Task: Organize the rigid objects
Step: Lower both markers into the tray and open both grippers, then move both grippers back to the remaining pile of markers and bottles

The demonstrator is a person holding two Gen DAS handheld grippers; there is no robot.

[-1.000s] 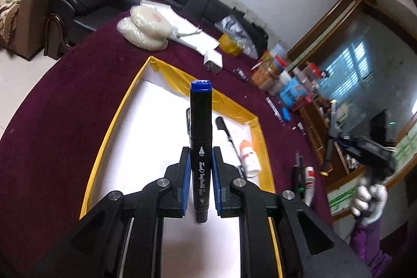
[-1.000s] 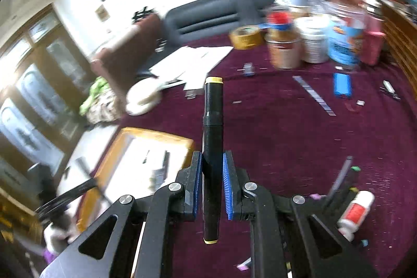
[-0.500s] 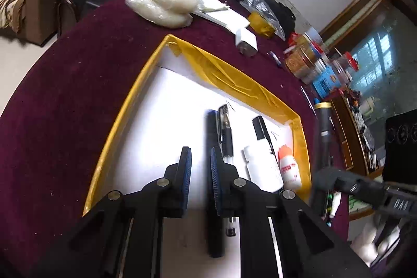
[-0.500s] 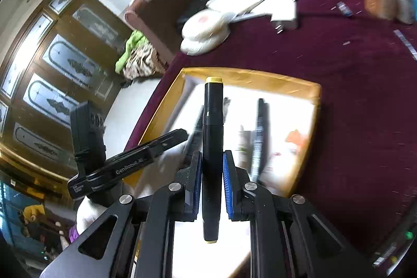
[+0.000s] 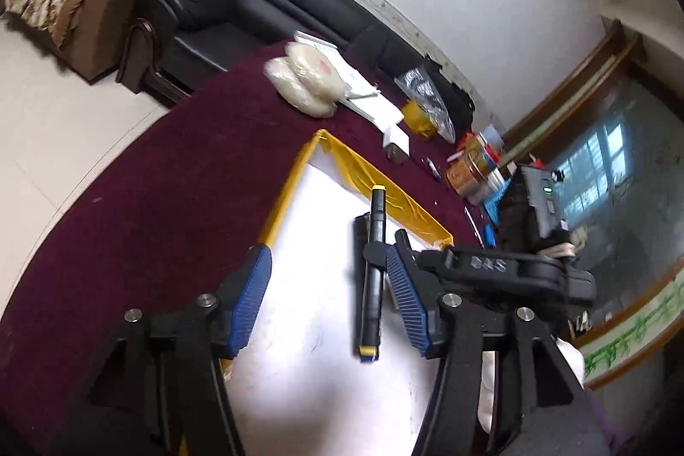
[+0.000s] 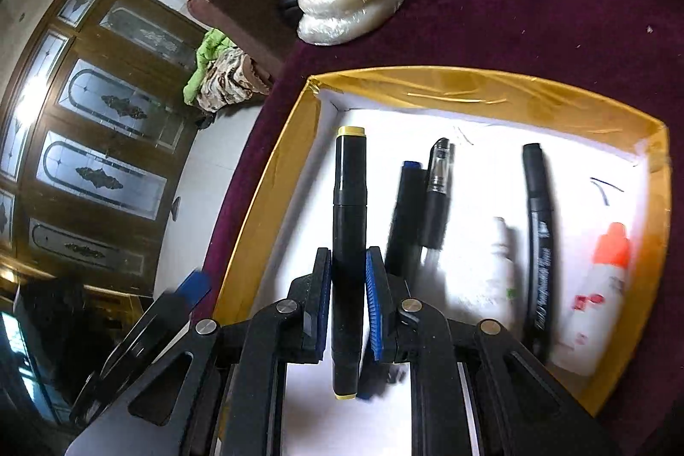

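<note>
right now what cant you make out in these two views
- Blue-capped marker, right wrist view: lower part hidden behind the right claw and its yellow-capped marker.
- White bottle, right wrist view: label blurred, unreadable.
- Tray, left wrist view: right side hidden by the right claw; the bottles cannot be seen.
- Left claw: open, nothing between its pads.

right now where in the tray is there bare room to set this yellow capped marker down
Bare floor lies between the tray's left wall and the blue-capped marker. Rightward it is crowded: clear pen, white bottle, black marker, orange-capped bottle.
</note>
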